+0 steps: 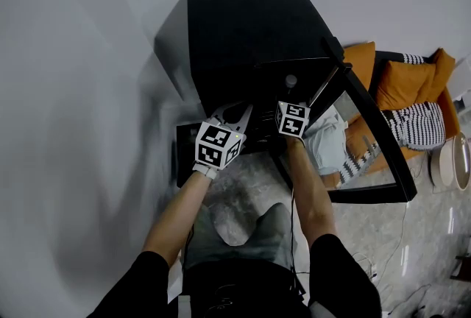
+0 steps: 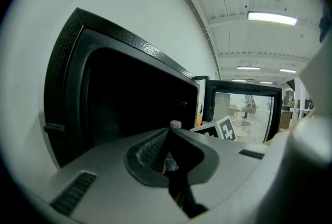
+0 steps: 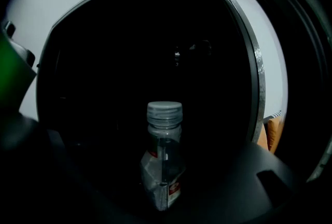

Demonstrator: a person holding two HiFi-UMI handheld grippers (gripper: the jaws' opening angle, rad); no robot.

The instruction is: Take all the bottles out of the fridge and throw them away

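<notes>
The right gripper's (image 1: 291, 96) fingers stand spread just inside the fridge (image 1: 243, 22). One clear bottle (image 3: 163, 166) stands upright between them, and no pad is seen pressing it. Its cap is grey, and its red-and-white label is too small to read. The left gripper's (image 2: 169, 134) fingers are pressed together, empty, before the fridge's mouth. The fridge's one glass door (image 1: 372, 136) hangs open.

Both arms stretch forward side by side, left forearm (image 1: 176, 217) and right forearm (image 1: 313, 199) bare. Left claw (image 1: 234, 116) points nearly level, jaws pressed together. Right claw (image 1: 291, 104) sits close beside it, jaws apart.
</notes>
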